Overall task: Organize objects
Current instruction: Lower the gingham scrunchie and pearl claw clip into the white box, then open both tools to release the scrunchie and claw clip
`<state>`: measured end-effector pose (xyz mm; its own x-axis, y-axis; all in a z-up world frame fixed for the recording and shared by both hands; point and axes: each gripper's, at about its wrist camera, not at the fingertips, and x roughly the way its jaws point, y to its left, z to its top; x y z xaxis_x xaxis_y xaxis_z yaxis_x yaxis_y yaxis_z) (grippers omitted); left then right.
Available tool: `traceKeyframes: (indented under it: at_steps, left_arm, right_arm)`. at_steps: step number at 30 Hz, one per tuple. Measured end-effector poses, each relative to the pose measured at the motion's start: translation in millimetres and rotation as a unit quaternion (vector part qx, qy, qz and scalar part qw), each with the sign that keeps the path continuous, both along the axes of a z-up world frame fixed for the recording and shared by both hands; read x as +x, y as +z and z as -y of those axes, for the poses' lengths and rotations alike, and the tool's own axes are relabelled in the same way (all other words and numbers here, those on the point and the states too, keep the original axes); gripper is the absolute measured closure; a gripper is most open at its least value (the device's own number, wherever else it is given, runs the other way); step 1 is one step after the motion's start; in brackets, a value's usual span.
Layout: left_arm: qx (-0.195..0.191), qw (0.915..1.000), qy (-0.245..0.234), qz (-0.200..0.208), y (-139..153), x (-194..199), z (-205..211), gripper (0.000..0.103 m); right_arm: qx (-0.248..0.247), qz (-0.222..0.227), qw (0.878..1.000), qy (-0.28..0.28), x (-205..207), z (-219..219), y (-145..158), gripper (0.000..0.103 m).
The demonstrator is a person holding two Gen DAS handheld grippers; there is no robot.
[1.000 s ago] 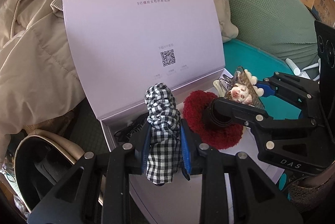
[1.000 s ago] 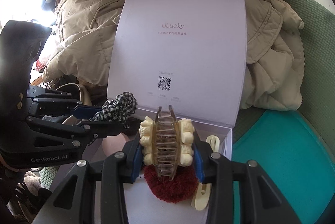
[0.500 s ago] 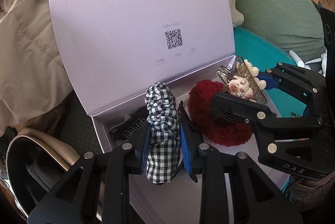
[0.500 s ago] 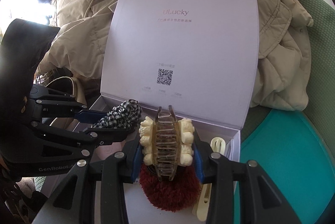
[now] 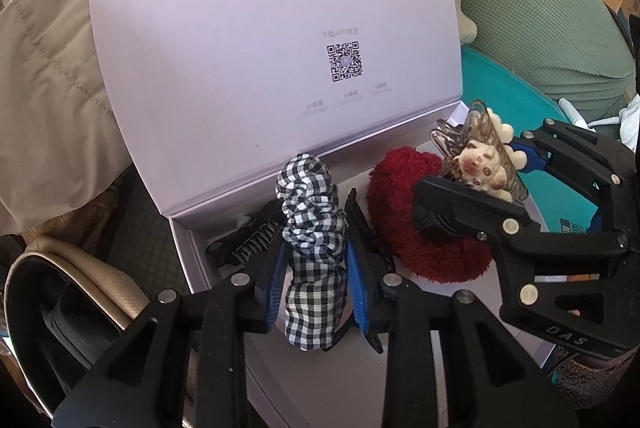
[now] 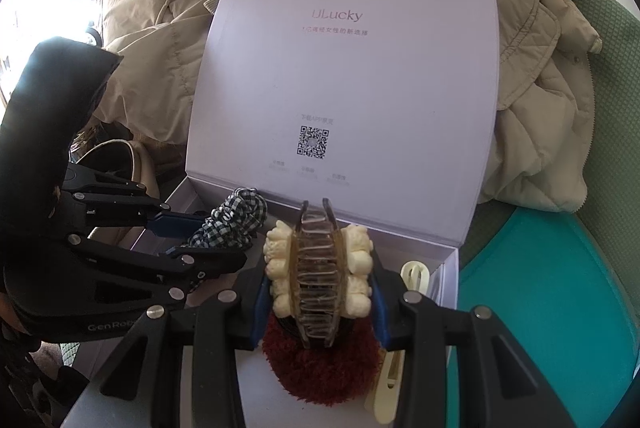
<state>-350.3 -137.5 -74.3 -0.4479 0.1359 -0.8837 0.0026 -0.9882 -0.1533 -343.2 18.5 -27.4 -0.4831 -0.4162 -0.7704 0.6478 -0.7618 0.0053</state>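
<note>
Left wrist view: the left gripper (image 5: 314,260) has the checked scrunchie (image 5: 314,252) between its blue pads, jaws easing apart, pads touching the cloth, low over the open lilac box (image 5: 188,244). At three o'clock the red scrunchie (image 5: 408,228) lies in the box; a black clip (image 5: 244,248) sits at nine o'clock.

Right wrist view: the right gripper (image 6: 318,292) is clenched on the cream claw clip (image 6: 318,272), just above the red scrunchie (image 6: 320,368). At three o'clock, a cream hair clip (image 6: 416,276) lies on the box floor.
</note>
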Motion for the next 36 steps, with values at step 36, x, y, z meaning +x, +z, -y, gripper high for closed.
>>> traceKeyframes:
  at_steps: [36]
  left_arm:
    - [-0.036,0.9958,0.049,-0.069,93.2,48.1,7.1,0.048]
  right_arm:
    - [-0.001,-0.044,0.999,0.005,41.7,-7.4,63.1,0.056]
